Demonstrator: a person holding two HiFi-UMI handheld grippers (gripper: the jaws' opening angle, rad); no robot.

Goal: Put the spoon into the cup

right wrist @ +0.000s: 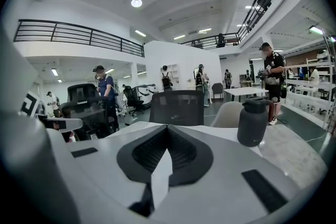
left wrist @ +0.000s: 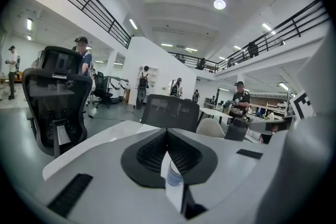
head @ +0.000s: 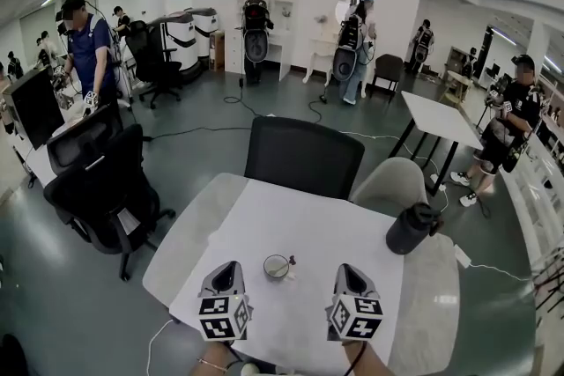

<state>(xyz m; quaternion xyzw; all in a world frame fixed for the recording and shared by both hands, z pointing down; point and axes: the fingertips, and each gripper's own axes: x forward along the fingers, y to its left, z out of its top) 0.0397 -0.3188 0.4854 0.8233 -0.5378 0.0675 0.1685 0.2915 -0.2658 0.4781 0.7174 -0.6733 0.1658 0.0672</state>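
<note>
Head view: the cup (head: 277,267), with the spoon (head: 284,262) in it, stands by the surface's (head: 291,216) near edge, between the left tool (head: 226,265) and the right tool (head: 347,268). Left gripper view: jaws together, holding nothing, cup just beyond them. Right gripper view: jaws together, holding nothing.

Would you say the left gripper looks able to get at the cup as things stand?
Probably yes: the cup stands just ahead of the left gripper, slightly to its right, with only bare table between. Its jaws are shut, so they must open first.
</note>
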